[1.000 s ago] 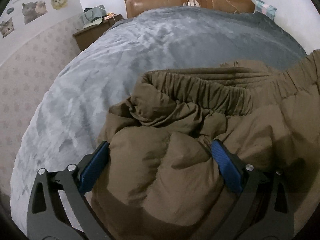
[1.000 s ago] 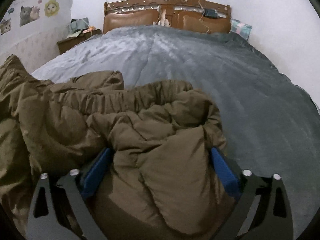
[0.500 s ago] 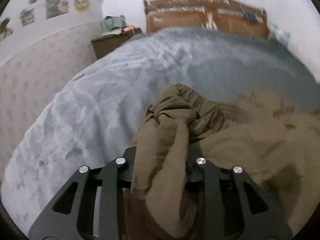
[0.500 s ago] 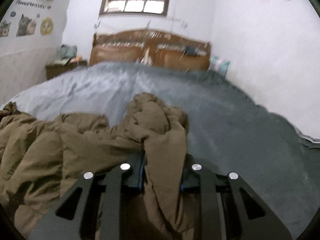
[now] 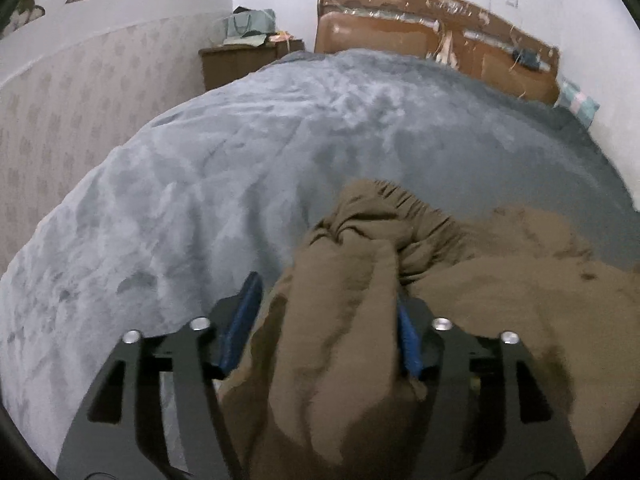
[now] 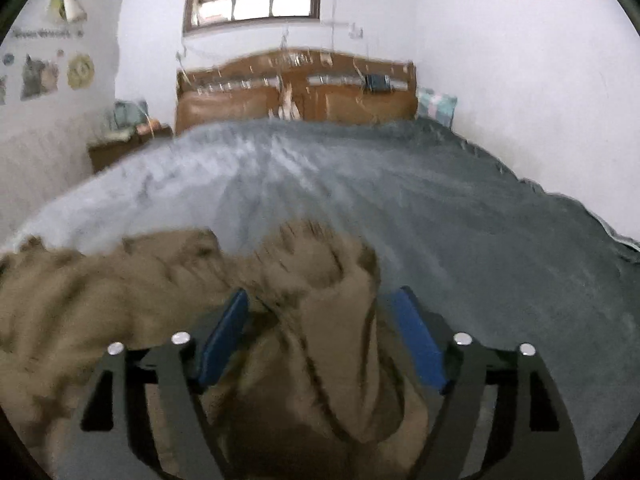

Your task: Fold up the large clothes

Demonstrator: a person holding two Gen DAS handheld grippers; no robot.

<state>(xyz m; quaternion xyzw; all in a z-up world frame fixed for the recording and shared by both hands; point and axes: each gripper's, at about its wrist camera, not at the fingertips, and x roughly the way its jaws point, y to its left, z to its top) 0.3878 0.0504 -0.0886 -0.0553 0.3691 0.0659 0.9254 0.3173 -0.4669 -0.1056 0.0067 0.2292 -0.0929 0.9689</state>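
Note:
An olive-brown padded garment (image 5: 500, 280) with a gathered elastic edge lies bunched on the near part of the grey bed. My left gripper (image 5: 326, 296) has a thick fold of it between its blue pads. Its jaws are opening, and a gap shows beside the left pad (image 5: 244, 320). In the right wrist view the same garment (image 6: 100, 288) is blurred. My right gripper (image 6: 322, 294) is also opening, with a hanging fold between its pads and gaps on both sides.
A grey fleece blanket (image 5: 240, 160) covers the wide bed up to a brown wooden headboard (image 5: 400, 28). A dark nightstand (image 5: 240, 64) with bags stands at the far left by the wall. A striped pillow (image 6: 436, 104) lies at the far right.
Both grippers stood wide around the fabric, then shut on bunches of it and lifted. Now both sets of jaws have spread apart again with the folds still between them.

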